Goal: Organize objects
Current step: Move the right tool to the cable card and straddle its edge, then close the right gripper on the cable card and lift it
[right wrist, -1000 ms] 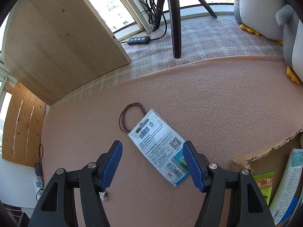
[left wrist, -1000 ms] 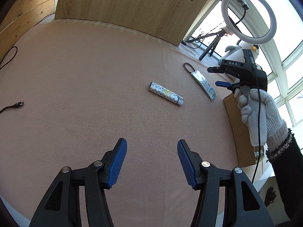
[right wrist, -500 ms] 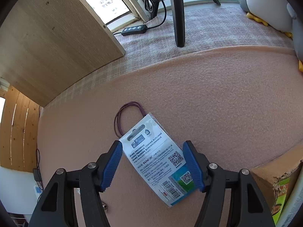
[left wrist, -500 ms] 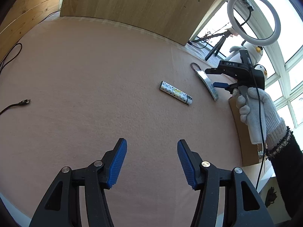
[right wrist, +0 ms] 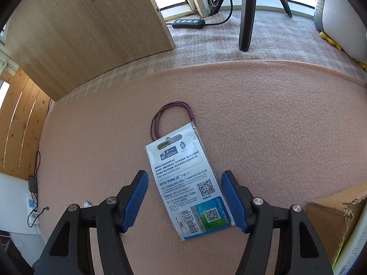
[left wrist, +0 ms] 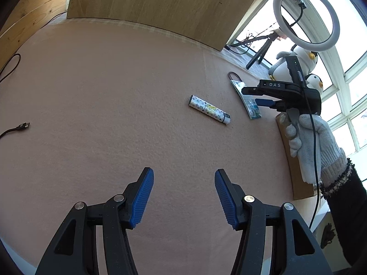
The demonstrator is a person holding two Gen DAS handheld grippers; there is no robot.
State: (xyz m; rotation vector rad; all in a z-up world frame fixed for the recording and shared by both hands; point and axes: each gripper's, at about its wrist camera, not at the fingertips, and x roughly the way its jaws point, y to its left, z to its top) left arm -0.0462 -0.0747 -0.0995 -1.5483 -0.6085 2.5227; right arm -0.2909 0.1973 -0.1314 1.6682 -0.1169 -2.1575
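right gripper [right wrist: 184, 200] spread astride printed packet [right wrist: 187, 183]; left gripper [left wrist: 183, 198] spread over blanket [left wrist: 114, 91].

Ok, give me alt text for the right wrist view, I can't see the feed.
The right tongs, open, straddle the lower half of a flat printed packet lying on the pink felt mat. A purple cord loop sits at the packet's far end; a cardboard box is at lower right.

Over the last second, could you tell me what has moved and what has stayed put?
The right gripper has advanced over the white packet, so its open fingers now straddle the lower half without touching it. The left gripper has drifted slightly and remains open and empty. The packet, its purple cord and the patterned tube lie where they were.
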